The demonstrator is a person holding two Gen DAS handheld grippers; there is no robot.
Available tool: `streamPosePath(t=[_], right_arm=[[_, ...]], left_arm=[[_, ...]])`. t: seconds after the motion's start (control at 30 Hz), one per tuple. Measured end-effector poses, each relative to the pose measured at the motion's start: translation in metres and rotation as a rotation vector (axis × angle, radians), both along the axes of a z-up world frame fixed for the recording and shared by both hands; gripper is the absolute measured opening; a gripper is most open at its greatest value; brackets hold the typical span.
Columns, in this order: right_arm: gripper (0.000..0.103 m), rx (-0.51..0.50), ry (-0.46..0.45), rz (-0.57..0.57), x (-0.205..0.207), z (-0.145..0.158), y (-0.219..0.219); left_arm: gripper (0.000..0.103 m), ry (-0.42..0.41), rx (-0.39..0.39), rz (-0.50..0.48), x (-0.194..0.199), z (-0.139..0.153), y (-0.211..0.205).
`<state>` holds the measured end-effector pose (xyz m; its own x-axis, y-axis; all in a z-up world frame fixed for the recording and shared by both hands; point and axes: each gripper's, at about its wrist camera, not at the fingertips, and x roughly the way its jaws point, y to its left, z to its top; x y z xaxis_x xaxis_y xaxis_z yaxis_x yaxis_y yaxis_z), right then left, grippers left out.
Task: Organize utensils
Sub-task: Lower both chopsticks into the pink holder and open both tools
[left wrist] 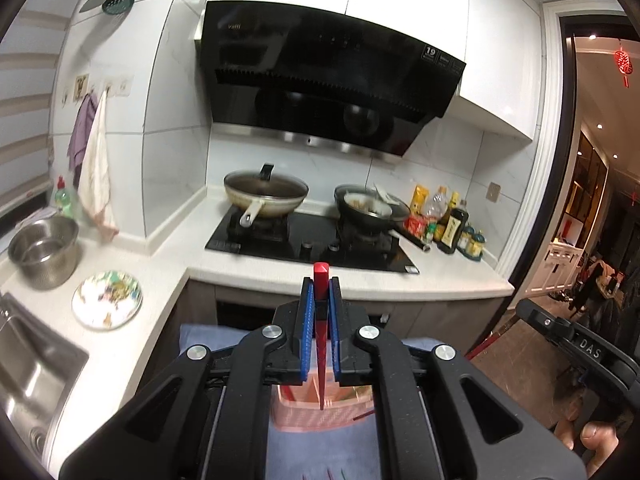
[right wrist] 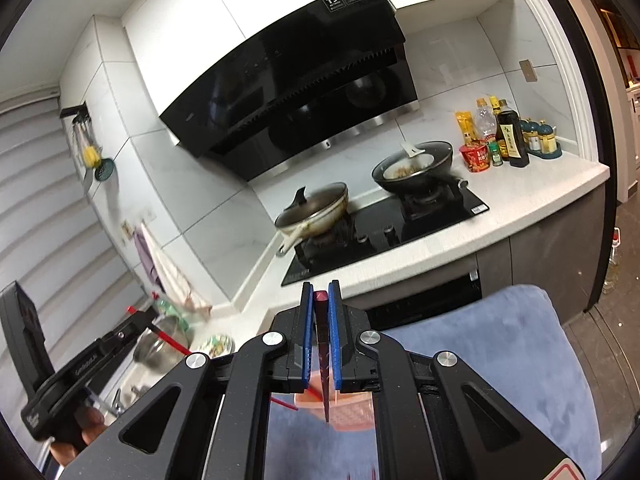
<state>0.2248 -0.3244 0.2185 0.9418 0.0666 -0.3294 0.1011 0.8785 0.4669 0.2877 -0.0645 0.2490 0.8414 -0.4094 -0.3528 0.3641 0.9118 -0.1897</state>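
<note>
The left gripper [left wrist: 321, 292] pinched a bright red chopstick [left wrist: 321, 276], whose thin end hung over the pink basket [left wrist: 320, 416] on the blue cloth [left wrist: 208, 336]. The right gripper [right wrist: 321, 296] clamped a dark red chopstick [right wrist: 321, 320] above that same basket [right wrist: 352, 412], well short of the gas hob [right wrist: 384, 236].

Below my jaws a blue cloth [right wrist: 500, 344] carries a pink basket [left wrist: 320, 412]. At ten o'clock the white bench [left wrist: 280, 272] bears a patterned plate [left wrist: 107, 299] and steel pot [left wrist: 44, 252].
</note>
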Motion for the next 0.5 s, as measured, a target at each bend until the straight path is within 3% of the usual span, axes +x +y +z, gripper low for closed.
streamPosePath(t=[0.23, 0.5], right_arm=[[0.007, -0.050, 0.031, -0.030, 0.050, -0.012, -0.003], [0.007, -0.062, 0.131, -0.007, 0.087, -0.058, 0.002]], left_arm=[[0.007, 0.045, 0.022, 0.017, 0.043, -0.023, -0.019], [0.007, 0.122, 0.062, 0.024, 0.075, -0.066, -0.028]])
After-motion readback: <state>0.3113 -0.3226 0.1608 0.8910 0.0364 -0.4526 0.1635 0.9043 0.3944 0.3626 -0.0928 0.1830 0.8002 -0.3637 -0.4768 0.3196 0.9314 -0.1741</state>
